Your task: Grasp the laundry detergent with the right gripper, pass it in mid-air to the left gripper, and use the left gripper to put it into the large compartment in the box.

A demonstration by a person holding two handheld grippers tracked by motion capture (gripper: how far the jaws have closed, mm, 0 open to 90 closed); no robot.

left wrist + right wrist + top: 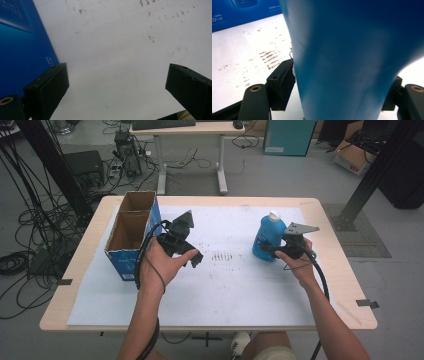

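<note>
Right tongs [274,251] clamped on blue bottle [268,239], pads pressing both flanks in right gripper view; bottle upright on white sheet [225,285], white cap on top, contents hidden. Left tongs [196,258] released, jaws wide over bare sheet, nothing between. Just beside left tongs, farther out: open blue carton [131,232], two compartments, brown inside, apparently empty. White print on carton, too small to read.
</note>
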